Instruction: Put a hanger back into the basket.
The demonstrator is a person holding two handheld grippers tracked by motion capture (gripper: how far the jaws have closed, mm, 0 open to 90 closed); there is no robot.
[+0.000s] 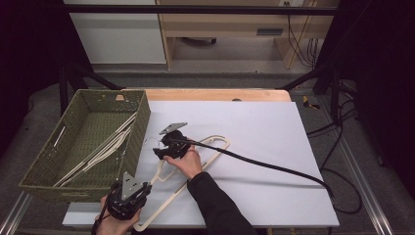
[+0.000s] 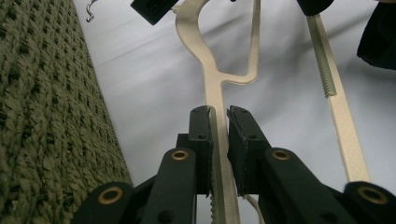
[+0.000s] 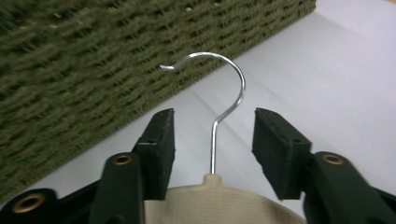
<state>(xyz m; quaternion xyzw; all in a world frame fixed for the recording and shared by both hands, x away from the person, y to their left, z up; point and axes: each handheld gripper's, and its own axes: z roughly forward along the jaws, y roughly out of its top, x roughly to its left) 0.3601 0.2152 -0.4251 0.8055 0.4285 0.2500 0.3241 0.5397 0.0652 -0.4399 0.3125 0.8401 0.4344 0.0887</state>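
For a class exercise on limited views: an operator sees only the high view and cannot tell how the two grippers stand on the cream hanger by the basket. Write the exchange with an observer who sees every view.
Operator: Is the left gripper gripping the hanger?
Observer: Yes. The left gripper view shows its jaws clamped on a flat cream arm of the hanger.
Operator: Has the right gripper closed on anything?
Observer: No. In the right gripper view the metal hook stands between the pads, touching neither.
Operator: Where does the hook point?
Observer: Toward the green woven basket, its tip curling just short of the wall.
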